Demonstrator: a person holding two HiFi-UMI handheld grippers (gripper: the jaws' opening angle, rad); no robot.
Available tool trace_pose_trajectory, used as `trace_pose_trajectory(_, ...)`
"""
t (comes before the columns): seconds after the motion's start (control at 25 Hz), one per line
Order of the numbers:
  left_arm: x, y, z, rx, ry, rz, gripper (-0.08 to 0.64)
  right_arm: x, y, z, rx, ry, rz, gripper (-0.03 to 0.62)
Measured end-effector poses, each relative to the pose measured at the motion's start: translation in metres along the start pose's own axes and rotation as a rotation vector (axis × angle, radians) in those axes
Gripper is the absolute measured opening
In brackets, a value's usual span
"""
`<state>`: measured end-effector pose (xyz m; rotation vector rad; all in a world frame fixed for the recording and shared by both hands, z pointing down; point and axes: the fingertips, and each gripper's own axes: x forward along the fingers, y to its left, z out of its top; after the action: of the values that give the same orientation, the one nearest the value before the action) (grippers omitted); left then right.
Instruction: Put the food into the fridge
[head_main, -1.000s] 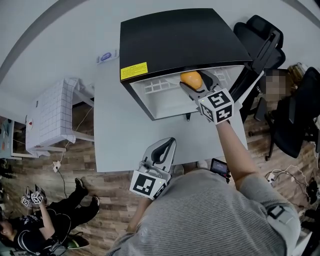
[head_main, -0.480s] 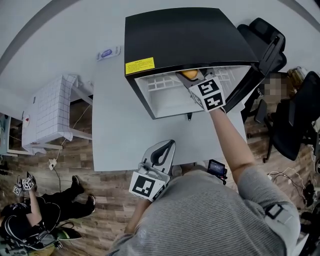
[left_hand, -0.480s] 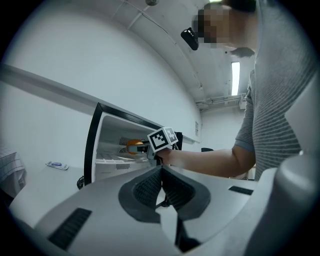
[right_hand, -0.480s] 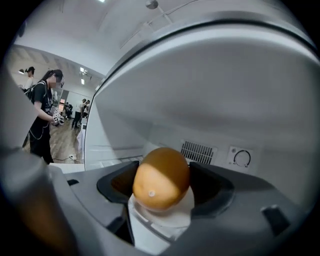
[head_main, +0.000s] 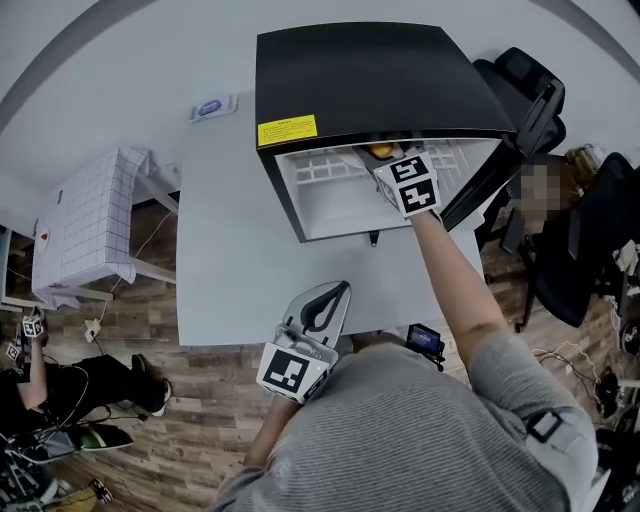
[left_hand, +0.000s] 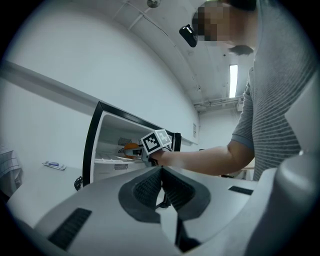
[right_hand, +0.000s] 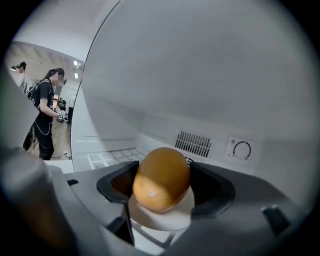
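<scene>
A black mini fridge (head_main: 370, 70) stands on the white table (head_main: 230, 270) with its door (head_main: 500, 150) swung open to the right. My right gripper (head_main: 388, 163) reaches into the fridge's upper compartment, shut on a round orange-brown food (right_hand: 161, 177); a white round base shows under it. That food (head_main: 379, 151) peeks out just under the fridge's top edge. Behind it are a vent grille (right_hand: 194, 143) and a dial (right_hand: 241, 149) on the back wall. My left gripper (head_main: 333, 290) hovers at the table's near edge, shut with nothing in it (left_hand: 161, 170).
A small blue-and-white object (head_main: 208, 108) lies on the table left of the fridge. Black office chairs (head_main: 580, 240) stand at the right. A low white side table (head_main: 85, 235) is on the left, with a person (head_main: 60, 385) on the floor near it.
My right gripper has carried the food from the fridge's opening deeper inside, toward the back wall. The left gripper has stayed put.
</scene>
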<state>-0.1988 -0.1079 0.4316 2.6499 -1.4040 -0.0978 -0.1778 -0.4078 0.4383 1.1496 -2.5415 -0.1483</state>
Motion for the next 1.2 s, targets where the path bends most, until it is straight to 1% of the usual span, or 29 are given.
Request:
trace_pose_trajectory(0.12, 0.001, 0.000, 0.001, -0.001, -0.009, -0.006, 0.011, 0.003, 0.000, -0.004, -0.016, 0.010, -0.011, 0.304)
trace_pose_trajectory(0.24, 0.000, 0.000, -0.003, -0.003, 0.004, -0.011, 0.011, 0.003, -0.001, -0.004, -0.025, 0.012, -0.012, 0.304)
trace_pose_trajectory(0.4, 0.002, -0.001, 0.003, -0.001, -0.029, -0.017, 0.011, 0.003, -0.002, -0.006, -0.032, 0.015, -0.021, 0.305)
trace_pose_trajectory(0.52, -0.002, 0.001, -0.002, -0.009, -0.010, -0.012, 0.011, 0.003, -0.001, -0.004, -0.024, 0.025, -0.023, 0.305)
trace_pose_trajectory(0.68, -0.001, 0.000, 0.010, 0.002, -0.051, -0.023, 0.011, 0.003, 0.000, -0.002, -0.014, 0.037, -0.019, 0.314)
trace_pose_trajectory(0.84, -0.001, 0.000, 0.008, 0.003, -0.053, -0.028, 0.011, -0.003, -0.006, 0.007, -0.001, 0.011, -0.040, 0.322)
trace_pose_trajectory(1.0, -0.002, 0.000, -0.003, -0.002, -0.009, -0.026, 0.011, -0.009, -0.012, 0.011, 0.025, -0.006, -0.051, 0.322)
trace_pose_trajectory(1.2, 0.001, -0.002, 0.005, 0.004, -0.036, -0.034, 0.011, -0.014, -0.015, 0.015, 0.027, -0.022, -0.061, 0.322)
